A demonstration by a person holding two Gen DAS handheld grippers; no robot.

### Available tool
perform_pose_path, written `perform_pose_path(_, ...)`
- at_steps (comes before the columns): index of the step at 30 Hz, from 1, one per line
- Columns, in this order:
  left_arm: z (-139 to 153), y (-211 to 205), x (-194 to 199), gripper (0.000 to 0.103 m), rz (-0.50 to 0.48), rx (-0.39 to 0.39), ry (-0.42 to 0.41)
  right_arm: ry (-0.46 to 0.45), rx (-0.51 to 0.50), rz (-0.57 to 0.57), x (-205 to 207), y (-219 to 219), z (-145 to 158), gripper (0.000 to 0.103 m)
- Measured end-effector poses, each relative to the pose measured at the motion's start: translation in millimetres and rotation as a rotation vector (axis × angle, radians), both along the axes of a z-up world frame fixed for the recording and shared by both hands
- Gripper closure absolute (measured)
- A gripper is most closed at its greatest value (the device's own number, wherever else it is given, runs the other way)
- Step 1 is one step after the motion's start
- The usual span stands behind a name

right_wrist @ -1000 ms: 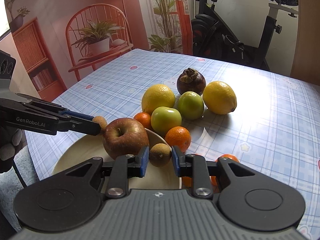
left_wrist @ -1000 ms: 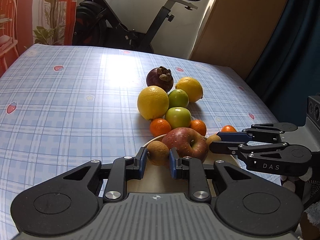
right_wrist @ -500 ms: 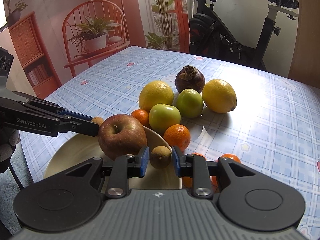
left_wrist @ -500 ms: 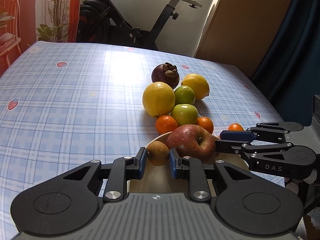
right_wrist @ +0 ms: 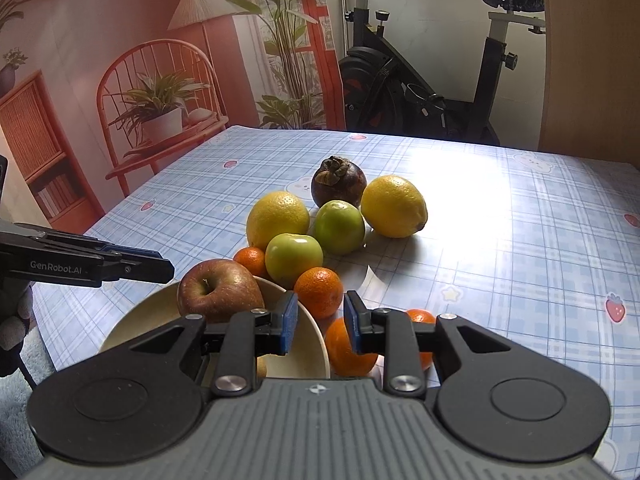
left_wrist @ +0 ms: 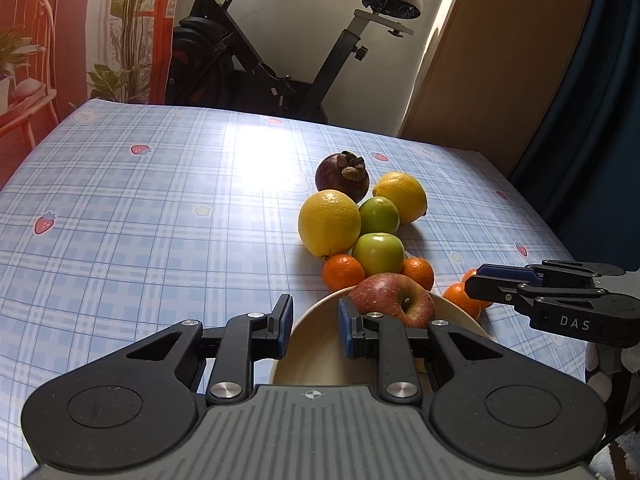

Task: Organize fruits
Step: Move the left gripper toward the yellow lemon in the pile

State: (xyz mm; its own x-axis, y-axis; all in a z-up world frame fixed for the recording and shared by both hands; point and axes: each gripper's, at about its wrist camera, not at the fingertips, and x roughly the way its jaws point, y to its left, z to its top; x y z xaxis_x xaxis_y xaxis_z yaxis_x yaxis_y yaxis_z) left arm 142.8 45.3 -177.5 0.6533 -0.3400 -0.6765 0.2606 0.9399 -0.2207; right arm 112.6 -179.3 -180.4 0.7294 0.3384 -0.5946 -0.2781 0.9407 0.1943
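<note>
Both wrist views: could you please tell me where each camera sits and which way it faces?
Left wrist: sits on the left hand-held gripper, looking forward and down over the plate at the fruit pile; the right hand-held gripper shows at the right edge.
Right wrist: sits on the right hand-held gripper, facing the same pile from further right; the left hand-held gripper shows at the left edge.
Shared: the red apple, plate, pile and exercise bike.

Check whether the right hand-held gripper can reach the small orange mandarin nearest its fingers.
Probably yes: the small orange mandarin lies just ahead of the empty right hand-held gripper, nothing covering it, though the round cream bowl crowds one side.
</note>
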Motion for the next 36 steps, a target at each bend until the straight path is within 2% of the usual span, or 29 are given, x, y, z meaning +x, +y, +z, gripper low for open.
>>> perform_pose_path(9,14.6,11.4,0.7,0.077,0.079,0.017,-0.047,-0.011,0.005,-0.077,-5.6,-23.6,2.4,0.075)
perform_pose_path(18,17.8,8.2,8.4,0.077,0.105,0.018,-0.062,-0.007,-0.018,-0.127,-5.4,-49.8,1.4,0.075)
perform_pose_path(27,30.0,-3.9,29.8,0.077,0.101,0.042,-0.105,-0.018,-0.04,-0.1,9.3,-51.6,4.3,0.075)
perform_pose_path(36,42.1,-17.4,62.7,0.077,0.086,0.043,-0.096,-0.033,-0.079,-0.051,38.5,-52.0,4.6,0.075)
